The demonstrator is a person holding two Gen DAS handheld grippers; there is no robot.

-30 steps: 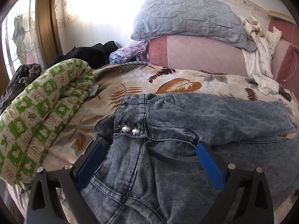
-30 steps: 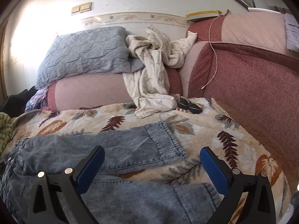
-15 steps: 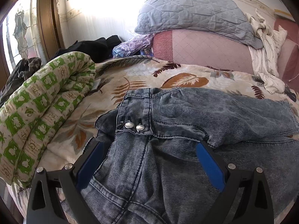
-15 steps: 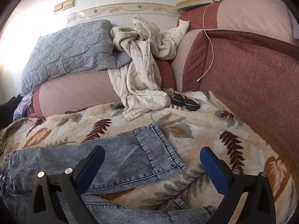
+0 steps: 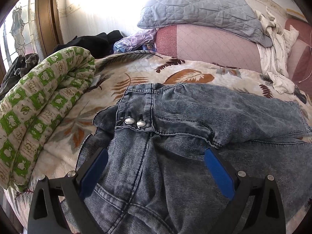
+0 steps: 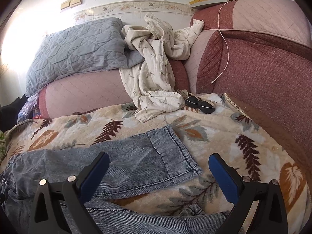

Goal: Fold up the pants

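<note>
Left wrist view: my left gripper [image 5: 156, 165] was spread wide, blue pads [image 5: 217, 172] far apart with nothing pinched between them. The pants [image 5: 175, 136], washed blue denim, lay directly ahead of and under it on the leaf-print blanket [image 5: 136, 72]. Waistband sat just beyond the fingertips, two metal buttons [image 5: 134, 121] showing slightly left of center. One leg ran off to the right ahead of the gripper, the other passed beneath the right finger. Whether the fingers actually touched the denim, I couldn't tell from this angle. To the left, a rolled green-and-white quilt [image 5: 39, 107]. Far ahead, a grey-blue pillow [image 5: 200, 7] on top of a pink cushion [image 5: 210, 46], dark clothes [image 5: 87, 42] in the far left corner.

Right wrist view: my right gripper [image 6: 159, 173] was also wide open, holding nothing. A pant-leg end with its stitched hem [image 6: 175, 156] lay between the fingers and just ahead, angled to the right. The second leg's cuff [image 6: 193, 211] was closer in, below the gripper, partly hidden by the fingers. Bare blanket under the right pad. Far ahead, a crumpled cream cloth [image 6: 154, 66] draped over the cushions, a small black item [image 6: 198, 103] beside it, a thin cable [image 6: 224, 42] hanging down the red cushion [image 6: 263, 74] on the right.
</note>
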